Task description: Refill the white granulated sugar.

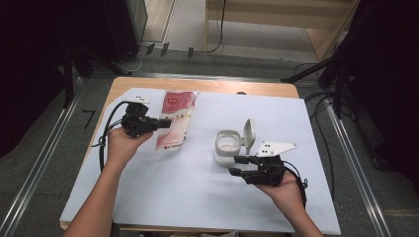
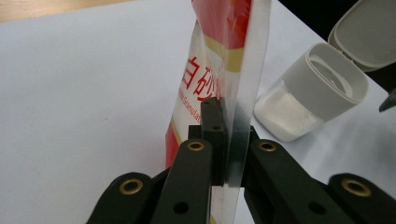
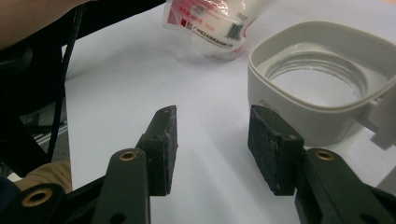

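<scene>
Sugar bag (image 1: 175,121): a red, white and clear pouch, lying on the white sheet (image 1: 163,197) at the table's left side. Its long axis is running from the far edge toward the person, leaning slightly leftward at the near end; the red printed end is pointing away, the pale end with the barcode is pointing toward the person.

Left gripper (image 1: 165,122): its jaws are pressing together on the bag's clear sealed side edge. In the left gripper view the bag (image 2: 219,70) is standing edge-on between the pads, its length running up and away.

Jar (image 1: 228,146): a clear container with a grey collar and white powder inside, sitting upright right of centre, well apart from the bag. Its hinged lid (image 1: 250,132) is standing open, tilting up on the right side.

Right gripper (image 1: 238,165): hovering just beside the jar's near side, jaws partly apart and gripping nothing. In the right gripper view the jar (image 3: 322,93) is sitting just beyond the right-hand pad.
</scene>
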`<state>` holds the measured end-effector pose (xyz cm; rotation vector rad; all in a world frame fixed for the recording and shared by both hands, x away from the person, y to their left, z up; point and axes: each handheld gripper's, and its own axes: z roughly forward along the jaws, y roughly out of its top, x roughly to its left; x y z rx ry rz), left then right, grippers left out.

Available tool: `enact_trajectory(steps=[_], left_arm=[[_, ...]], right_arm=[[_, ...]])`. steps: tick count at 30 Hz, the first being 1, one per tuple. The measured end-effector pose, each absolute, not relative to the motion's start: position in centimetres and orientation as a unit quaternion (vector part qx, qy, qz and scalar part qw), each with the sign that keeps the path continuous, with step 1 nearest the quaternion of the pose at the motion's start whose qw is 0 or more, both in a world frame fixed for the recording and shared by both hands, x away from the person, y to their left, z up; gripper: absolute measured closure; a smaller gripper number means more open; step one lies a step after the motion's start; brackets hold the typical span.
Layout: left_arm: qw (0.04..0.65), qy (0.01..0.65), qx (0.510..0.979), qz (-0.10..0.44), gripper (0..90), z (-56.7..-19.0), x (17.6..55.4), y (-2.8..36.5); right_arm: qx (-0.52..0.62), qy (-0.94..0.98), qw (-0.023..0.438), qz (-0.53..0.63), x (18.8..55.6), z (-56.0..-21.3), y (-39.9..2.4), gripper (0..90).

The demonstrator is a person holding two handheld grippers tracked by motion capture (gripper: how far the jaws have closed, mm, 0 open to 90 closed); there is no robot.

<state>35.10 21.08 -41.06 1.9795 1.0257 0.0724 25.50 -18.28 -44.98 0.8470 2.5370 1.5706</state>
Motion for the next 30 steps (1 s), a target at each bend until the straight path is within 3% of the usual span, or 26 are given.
enact_trajectory(steps=[19, 30], left_arm=[[0.435, 0.395, 0.809, 0.026, 86.6, -42.5, 32.1, 23.0], [0.442, 0.392, 0.806, 0.019, 78.3, -43.0, 31.5, 23.8]], right_arm=[[0.274, 0.812, 0.032, 0.514, 25.4, -45.0, -18.6, 52.0], [0.279, 0.814, 0.037, 0.508, 25.5, -45.1, -18.7, 52.3]])
